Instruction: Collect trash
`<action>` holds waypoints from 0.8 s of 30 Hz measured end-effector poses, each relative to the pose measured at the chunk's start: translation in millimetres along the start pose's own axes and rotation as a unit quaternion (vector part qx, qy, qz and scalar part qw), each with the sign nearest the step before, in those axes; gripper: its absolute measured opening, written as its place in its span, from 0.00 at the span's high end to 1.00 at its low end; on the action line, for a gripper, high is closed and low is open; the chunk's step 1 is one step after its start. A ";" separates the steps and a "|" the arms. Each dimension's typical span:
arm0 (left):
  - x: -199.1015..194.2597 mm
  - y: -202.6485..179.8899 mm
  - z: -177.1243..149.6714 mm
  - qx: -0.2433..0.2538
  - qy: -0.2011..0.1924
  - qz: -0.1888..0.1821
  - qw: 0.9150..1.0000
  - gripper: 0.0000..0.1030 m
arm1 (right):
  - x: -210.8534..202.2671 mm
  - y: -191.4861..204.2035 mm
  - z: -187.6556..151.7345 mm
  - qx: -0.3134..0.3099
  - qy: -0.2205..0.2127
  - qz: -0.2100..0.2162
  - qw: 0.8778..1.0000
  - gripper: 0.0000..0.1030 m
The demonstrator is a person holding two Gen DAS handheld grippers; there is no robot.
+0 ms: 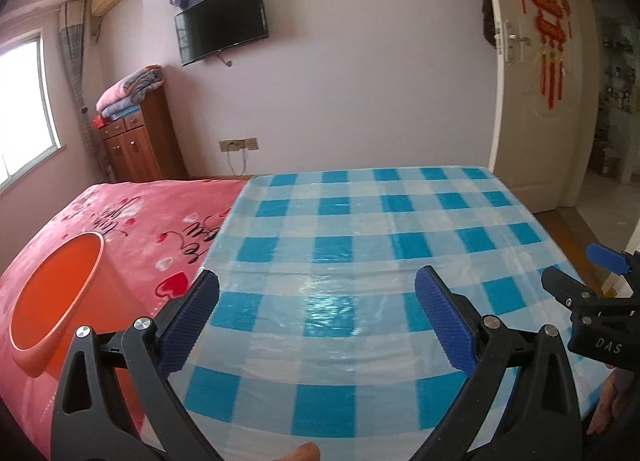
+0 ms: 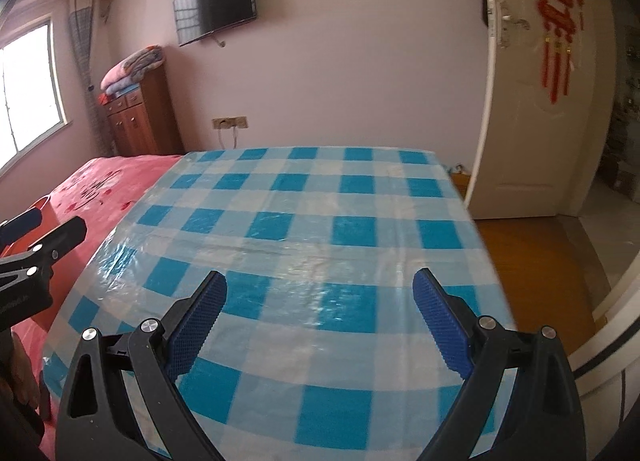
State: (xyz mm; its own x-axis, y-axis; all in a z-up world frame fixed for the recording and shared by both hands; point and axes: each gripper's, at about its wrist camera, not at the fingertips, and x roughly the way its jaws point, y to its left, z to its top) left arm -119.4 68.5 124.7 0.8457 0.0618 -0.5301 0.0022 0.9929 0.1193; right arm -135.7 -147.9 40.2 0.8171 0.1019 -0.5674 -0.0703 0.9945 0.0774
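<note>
An orange bin (image 1: 52, 293) stands at the left on the pink bed cover, its open mouth tilted toward me; only its rim (image 2: 40, 203) shows in the right wrist view. My left gripper (image 1: 316, 285) is open and empty above the blue checked tablecloth (image 1: 360, 221). My right gripper (image 2: 320, 285) is open and empty over the same cloth (image 2: 304, 197). Each gripper shows at the edge of the other's view, the right one (image 1: 576, 273) and the left one (image 2: 48, 227). No trash shows on the cloth.
A pink bed cover (image 1: 132, 221) lies left of the cloth. A wooden cabinet (image 1: 136, 141) with folded blankets stands at the far wall under a TV (image 1: 220, 27). An open white door (image 1: 532, 101) and wood floor (image 2: 532, 261) are at the right.
</note>
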 end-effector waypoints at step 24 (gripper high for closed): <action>-44.5 -38.0 -5.3 0.020 -0.037 -0.055 0.998 0.04 | -67.9 -15.9 -6.2 0.003 -0.056 -0.049 0.997 0.10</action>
State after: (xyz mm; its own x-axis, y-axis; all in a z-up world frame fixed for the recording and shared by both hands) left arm -159.9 28.6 139.3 0.8760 -0.0564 -0.4790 0.1170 0.9883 0.0976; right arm -193.6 -170.6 72.4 0.8789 0.0013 -0.4769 0.0156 0.9994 0.0313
